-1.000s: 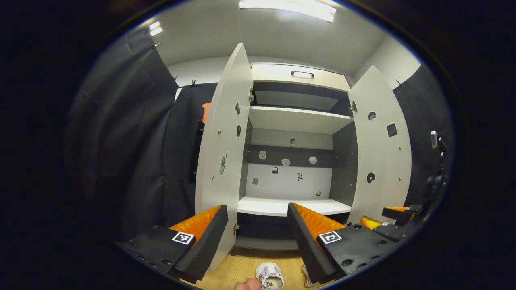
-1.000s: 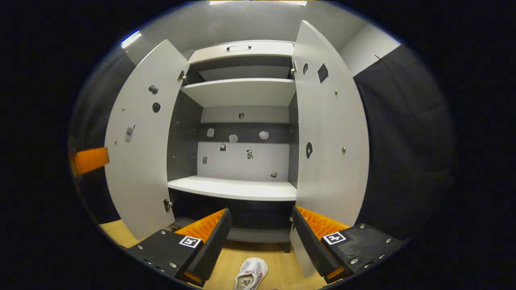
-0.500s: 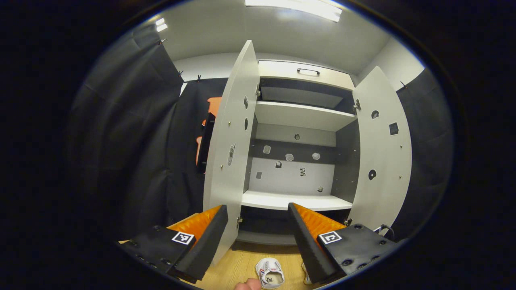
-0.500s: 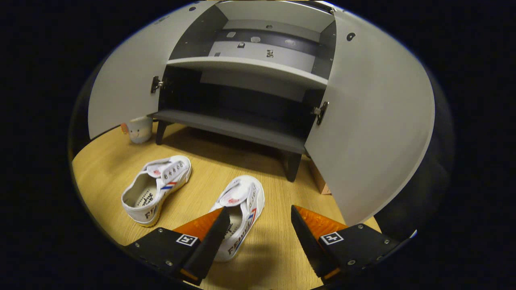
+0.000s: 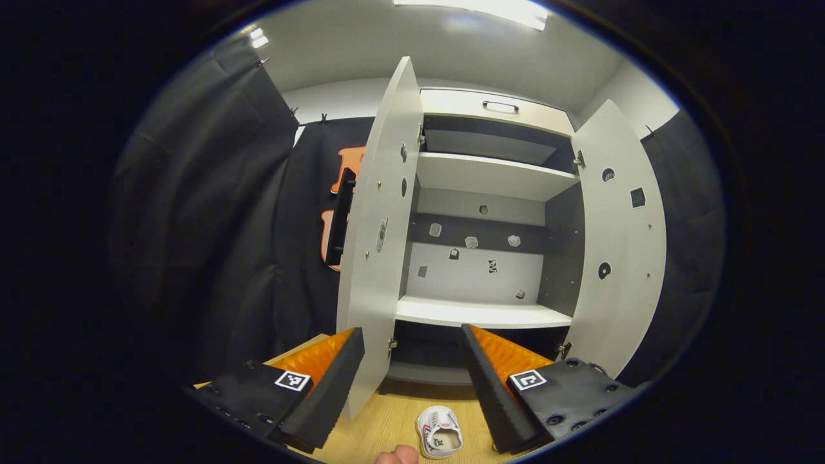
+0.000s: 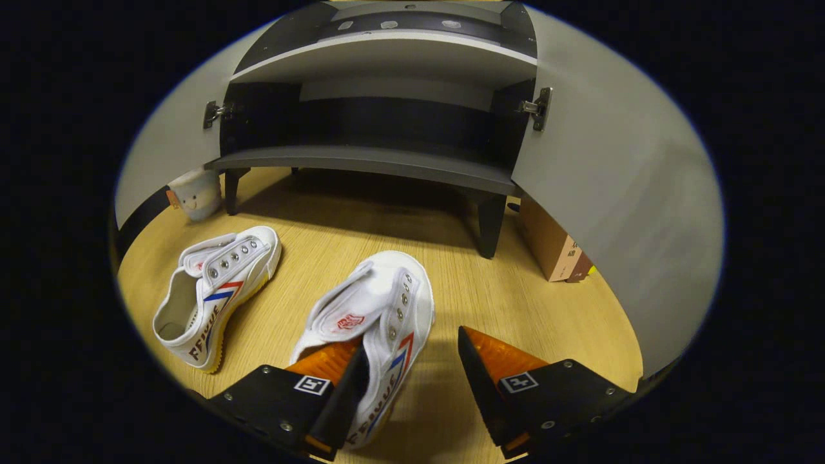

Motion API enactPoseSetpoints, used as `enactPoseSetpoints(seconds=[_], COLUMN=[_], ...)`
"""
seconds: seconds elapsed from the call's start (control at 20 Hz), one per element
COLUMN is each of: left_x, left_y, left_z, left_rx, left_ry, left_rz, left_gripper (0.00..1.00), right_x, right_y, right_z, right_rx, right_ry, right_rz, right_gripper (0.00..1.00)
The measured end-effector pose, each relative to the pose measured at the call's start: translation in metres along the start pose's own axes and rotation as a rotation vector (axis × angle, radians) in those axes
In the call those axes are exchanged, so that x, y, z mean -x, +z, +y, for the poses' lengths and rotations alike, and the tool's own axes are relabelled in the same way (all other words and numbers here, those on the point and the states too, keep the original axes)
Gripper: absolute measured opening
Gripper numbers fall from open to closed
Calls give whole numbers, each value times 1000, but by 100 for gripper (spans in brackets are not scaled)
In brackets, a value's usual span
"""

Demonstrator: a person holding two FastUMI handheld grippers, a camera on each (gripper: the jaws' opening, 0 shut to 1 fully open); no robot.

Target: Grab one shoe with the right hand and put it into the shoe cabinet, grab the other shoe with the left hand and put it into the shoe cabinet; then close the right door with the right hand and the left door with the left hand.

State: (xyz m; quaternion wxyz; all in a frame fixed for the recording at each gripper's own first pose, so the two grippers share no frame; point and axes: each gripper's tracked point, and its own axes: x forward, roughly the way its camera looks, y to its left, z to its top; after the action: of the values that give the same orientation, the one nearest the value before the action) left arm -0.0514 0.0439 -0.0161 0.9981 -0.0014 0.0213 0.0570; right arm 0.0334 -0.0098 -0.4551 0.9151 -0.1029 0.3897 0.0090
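In the right gripper view, we see the right gripper (image 6: pixel 406 380) pointing down at a pale wood-grain floor (image 6: pixel 490 303), its two wedge-shaped fingers spread wide and gripping nothing. Its left finger lies over the inner edge of the near shoe (image 6: pixel 370 328), a white canvas sneaker with metal eyelets and red and blue stripes on its side; the other finger sits apart from it over bare floor. The second shoe (image 6: pixel 213 290), matching, lies to the left, well apart, its opening towards us. Beyond both stands the shoe cabinet (image 6: pixel 387 164), its dark lowest shelf on short dark legs, with smooth pale doors swung open at either side. A small rounded mug (image 6: pixel 193 193) stands by the cabinet's left leg, and a brown cardboard box (image 6: pixel 551 241) sits on the floor beside the right door (image 6: pixel 612 193).

In the left gripper view, we see the left gripper (image 5: pixel 412 380) held higher and level, facing the cabinet's open front, fingers also wide apart and holding nothing. Between them, low down, shows one white shoe (image 5: pixel 438 433) on the floor, with a fingertip (image 5: pixel 396 455) at the bottom edge. The left door (image 5: pixel 380 245) stands edge-on just beyond the left finger. White shelves (image 5: pixel 483 314) cross the cabinet's interior.
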Motion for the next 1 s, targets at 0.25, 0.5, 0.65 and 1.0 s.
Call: enactPoseSetpoints(seconds=[0.25,0.5,0.65,1.0], left_x=[0,0,-3,-7], left_y=[2,-1,-7,-12], left_z=[6,6,3,-11], left_rx=[-26,-15,-5,17], left_ry=[20,17,6,-41], left_rz=[-11,1,16,14], left_gripper=[96,99,96,96], right_x=[-9,-8,3,92], right_y=[0,2,11,78], right_z=[-3,-3,-6,-10], right_rx=[24,29,53,34], right_ry=[-44,-33,-36,-37], right_rz=[4,-16,-51,-229], right_gripper=[27,2,2,2])
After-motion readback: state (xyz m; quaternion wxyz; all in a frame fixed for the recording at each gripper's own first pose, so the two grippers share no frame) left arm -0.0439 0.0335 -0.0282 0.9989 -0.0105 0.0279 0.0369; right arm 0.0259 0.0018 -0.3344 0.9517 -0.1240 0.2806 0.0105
